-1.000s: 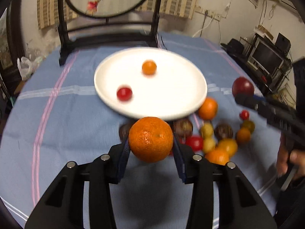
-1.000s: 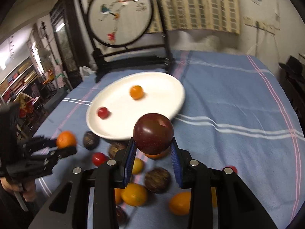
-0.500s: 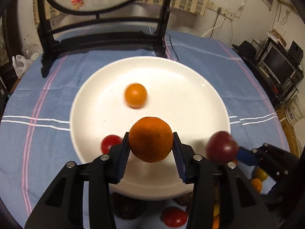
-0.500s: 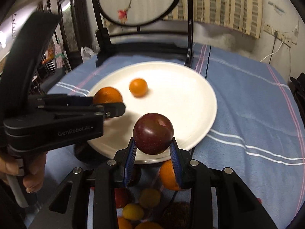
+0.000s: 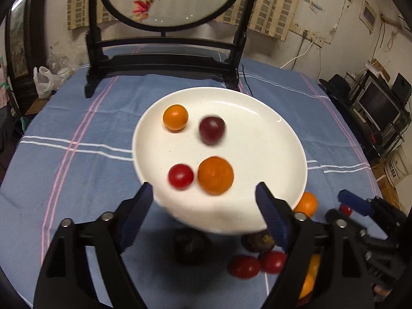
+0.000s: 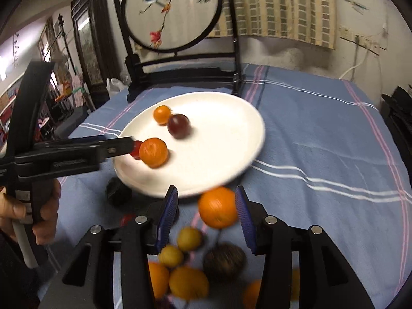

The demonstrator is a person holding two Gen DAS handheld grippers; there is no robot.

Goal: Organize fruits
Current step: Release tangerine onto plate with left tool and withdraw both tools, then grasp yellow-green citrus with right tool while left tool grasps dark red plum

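A white plate [image 5: 270, 154] [image 6: 226, 134] sits mid-table and holds a mandarin [image 5: 215, 175] [image 6: 154, 152], a dark plum [image 5: 211, 130] [image 6: 178, 126], a small orange fruit [image 5: 175, 117] [image 6: 162, 114] and a red tomato [image 5: 180, 176]. My left gripper [image 5: 204, 200] is open and empty over the plate's near rim. My right gripper [image 6: 206, 213] is open and empty just short of the plate, over loose fruit; an orange [image 6: 217, 211] lies on the cloth between its fingers.
Loose fruit lies on the blue cloth near the plate: red tomatoes [image 5: 243, 266], dark fruits [image 5: 191, 244] [image 6: 224, 258], yellow and orange ones [image 6: 188, 285]. A black-framed round screen [image 5: 164, 59] stands at the table's far edge.
Both grippers opened: the mandarin and the plum left them and now lie on the plate. Both grippers drew back toward the near side.
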